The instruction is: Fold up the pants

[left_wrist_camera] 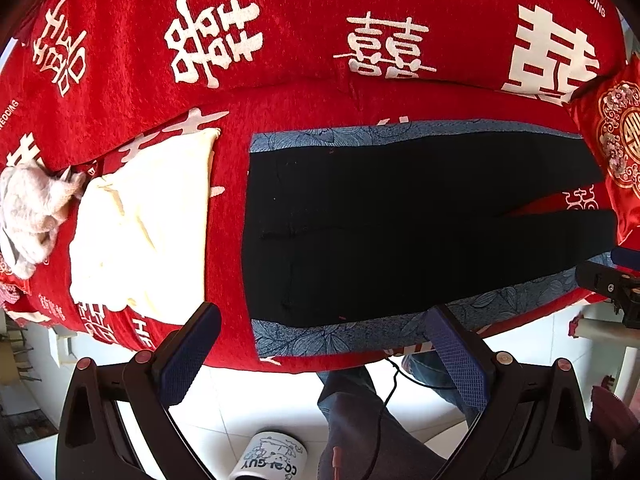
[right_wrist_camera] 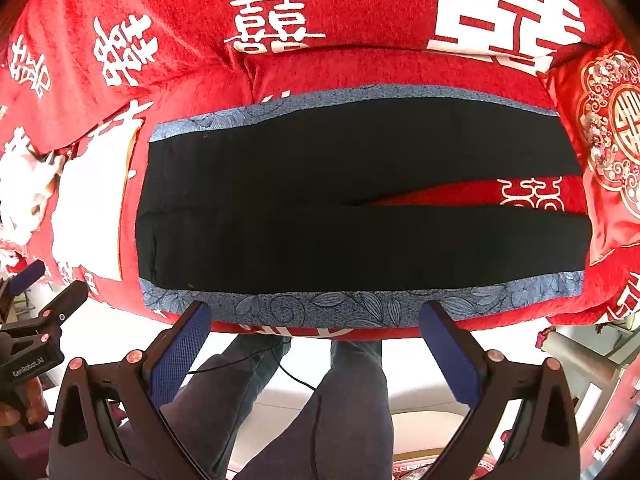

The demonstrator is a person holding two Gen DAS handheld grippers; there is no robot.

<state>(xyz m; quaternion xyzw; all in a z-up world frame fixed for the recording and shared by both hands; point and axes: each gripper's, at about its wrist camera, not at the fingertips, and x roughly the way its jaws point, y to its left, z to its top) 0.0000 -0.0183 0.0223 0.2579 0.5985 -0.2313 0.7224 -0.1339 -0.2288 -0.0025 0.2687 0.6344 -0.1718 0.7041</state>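
Left claw [left_wrist_camera: 320, 344]: black plastic frame, two fingers [left_wrist_camera: 188, 344] wearing dark blue pads with fine grid texture; small pink-red round screws sitting on knuckles.

Right claw [right_wrist_camera: 320, 332]: same black frame, brighter blue textured pads [right_wrist_camera: 182, 344], same pink-red screws showing.

In right wrist view, other claw's black body carrying white "GenRobot.AI" marking [right_wrist_camera: 28, 363]; bit of skin showing below it.

Person wearing grey-blue trousers [right_wrist_camera: 340, 400]; thin black cable [right_wrist_camera: 296, 376] running across them.
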